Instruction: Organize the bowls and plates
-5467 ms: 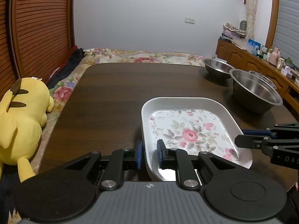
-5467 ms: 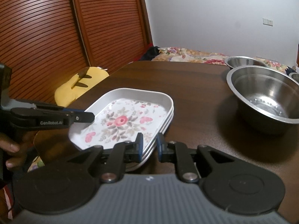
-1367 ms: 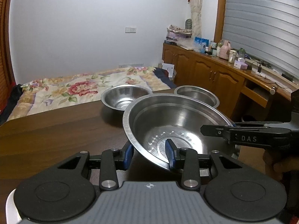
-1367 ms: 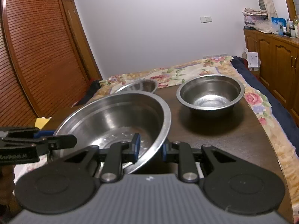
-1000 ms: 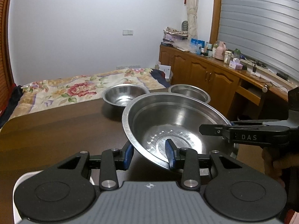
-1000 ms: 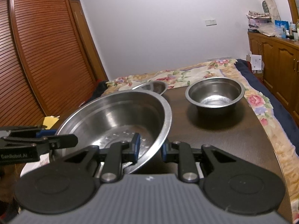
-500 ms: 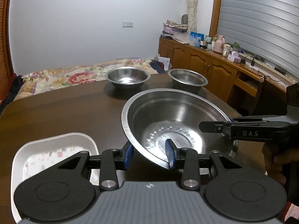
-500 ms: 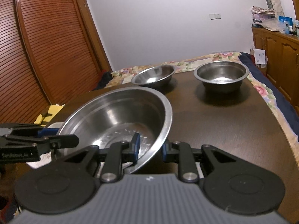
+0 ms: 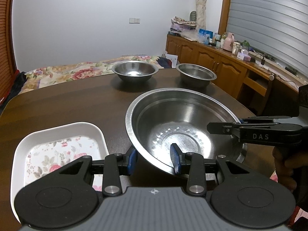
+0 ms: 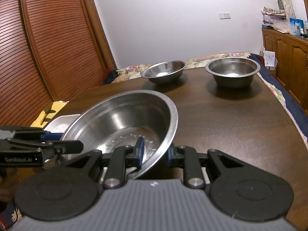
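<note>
Shiny silver large bowl [image 9: 181, 119], two silver small bowls [image 9: 134, 72], white tray [image 9: 57, 132] with pink rose pattern, dark brown table [image 9: 67, 104], floral bedspread [image 9: 67, 73], blue gripper pads [image 9: 174, 157].

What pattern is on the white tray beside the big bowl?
Pink roses with grey-green leaves, on the tray inside its plain white rim; the left wrist view shows it best.

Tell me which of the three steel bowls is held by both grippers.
The largest bowl, nearest the cameras; the two smaller bowls stand untouched at the table's far end.

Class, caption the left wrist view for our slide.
Both grippers grip a large steel bowl above the table, beside a floral plate.
</note>
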{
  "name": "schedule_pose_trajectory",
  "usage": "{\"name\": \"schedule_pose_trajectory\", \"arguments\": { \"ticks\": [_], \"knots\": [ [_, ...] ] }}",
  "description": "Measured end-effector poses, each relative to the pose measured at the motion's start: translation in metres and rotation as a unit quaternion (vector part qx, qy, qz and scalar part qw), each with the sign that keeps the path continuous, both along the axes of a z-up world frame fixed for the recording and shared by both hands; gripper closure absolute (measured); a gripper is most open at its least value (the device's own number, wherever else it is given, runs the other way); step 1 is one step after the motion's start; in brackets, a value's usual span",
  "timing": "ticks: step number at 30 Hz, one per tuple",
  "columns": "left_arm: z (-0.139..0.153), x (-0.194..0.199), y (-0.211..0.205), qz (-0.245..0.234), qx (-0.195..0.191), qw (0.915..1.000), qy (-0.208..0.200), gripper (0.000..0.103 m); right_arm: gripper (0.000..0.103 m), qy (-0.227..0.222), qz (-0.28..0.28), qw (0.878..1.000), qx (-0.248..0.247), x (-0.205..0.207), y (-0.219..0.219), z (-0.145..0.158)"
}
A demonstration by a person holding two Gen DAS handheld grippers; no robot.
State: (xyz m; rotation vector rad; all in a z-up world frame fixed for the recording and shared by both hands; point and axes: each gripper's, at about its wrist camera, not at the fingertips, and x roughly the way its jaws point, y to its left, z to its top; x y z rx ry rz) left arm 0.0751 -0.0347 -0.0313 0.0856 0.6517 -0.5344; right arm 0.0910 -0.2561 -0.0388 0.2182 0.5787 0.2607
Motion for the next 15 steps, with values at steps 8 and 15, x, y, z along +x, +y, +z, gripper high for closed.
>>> {"name": "schedule_pose_trajectory", "arguments": {
  "ticks": [8, 15],
  "knots": [
    [0.0016, 0.0047, -0.0023, 0.001, 0.000, 1.0000, 0.001, 0.064, 0.079, 0.003, 0.000, 1.000, -0.001, 0.0015, 0.0006, -0.0013],
    [0.0003, 0.0043, -0.0017, 0.002, -0.006, 1.0000, 0.000, 0.063, 0.078, 0.000, 0.001, 1.000, -0.003, 0.0008, 0.0016, -0.0023]
  ]
}}
